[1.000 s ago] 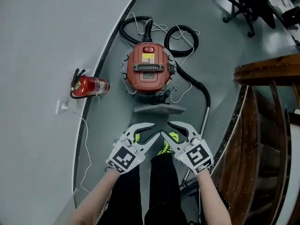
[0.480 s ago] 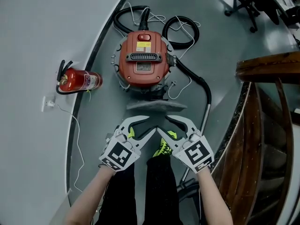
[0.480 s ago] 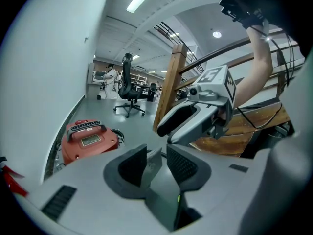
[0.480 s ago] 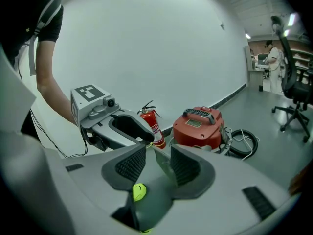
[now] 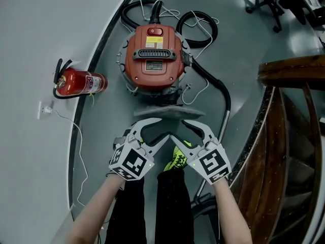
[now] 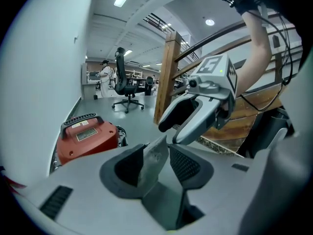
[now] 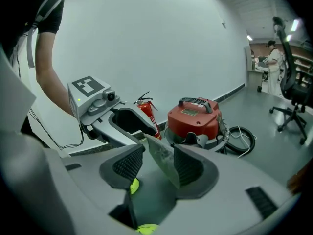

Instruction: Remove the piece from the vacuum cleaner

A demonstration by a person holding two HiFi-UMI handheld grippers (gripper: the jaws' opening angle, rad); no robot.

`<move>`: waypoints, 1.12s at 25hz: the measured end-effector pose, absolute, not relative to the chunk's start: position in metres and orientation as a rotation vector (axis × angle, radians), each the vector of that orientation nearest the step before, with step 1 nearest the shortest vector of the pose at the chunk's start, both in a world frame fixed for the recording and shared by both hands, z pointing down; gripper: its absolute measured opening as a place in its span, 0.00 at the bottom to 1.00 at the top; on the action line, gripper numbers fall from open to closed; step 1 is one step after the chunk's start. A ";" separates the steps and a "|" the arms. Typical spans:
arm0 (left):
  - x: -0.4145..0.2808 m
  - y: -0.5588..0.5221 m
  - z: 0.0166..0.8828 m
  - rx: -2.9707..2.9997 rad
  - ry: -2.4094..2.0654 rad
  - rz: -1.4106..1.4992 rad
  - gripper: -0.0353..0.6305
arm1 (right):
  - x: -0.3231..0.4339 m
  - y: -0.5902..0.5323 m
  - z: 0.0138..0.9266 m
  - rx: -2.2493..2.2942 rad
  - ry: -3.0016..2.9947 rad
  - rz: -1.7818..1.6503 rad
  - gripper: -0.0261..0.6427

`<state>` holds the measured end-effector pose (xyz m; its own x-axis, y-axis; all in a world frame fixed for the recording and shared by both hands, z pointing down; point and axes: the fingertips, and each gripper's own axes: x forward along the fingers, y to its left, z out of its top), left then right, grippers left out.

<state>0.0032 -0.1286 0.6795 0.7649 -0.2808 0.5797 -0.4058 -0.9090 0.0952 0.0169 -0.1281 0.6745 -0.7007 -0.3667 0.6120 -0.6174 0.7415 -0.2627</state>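
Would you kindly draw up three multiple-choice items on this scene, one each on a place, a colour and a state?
1. In the head view, where does the extinguisher lie from the vacuum?
A. left
B. right
C. on top of it

2. The vacuum's body is:
A. blue
B. red
C. yellow

3. The grey piece is:
A. clipped onto the vacuum's lid
B. in front of the vacuum, between the jaws of the left gripper and the right gripper
C. hung on the chair

Answers:
1 A, it lies at picture left.
2 B, its shell is red.
3 B, each gripper view shows it between open jaws.
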 end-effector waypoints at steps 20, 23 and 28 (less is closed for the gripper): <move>-0.007 -0.167 0.727 2.722 -0.585 1.029 0.33 | 0.014 -0.152 0.727 0.695 -2.285 0.552 0.45; -0.007 -0.172 0.733 2.719 -0.576 1.045 0.33 | 0.014 -0.160 0.730 0.700 -2.276 0.542 0.45; -0.008 -0.179 0.746 2.700 -0.577 1.078 0.35 | 0.019 -0.172 0.742 0.705 -2.227 0.512 0.46</move>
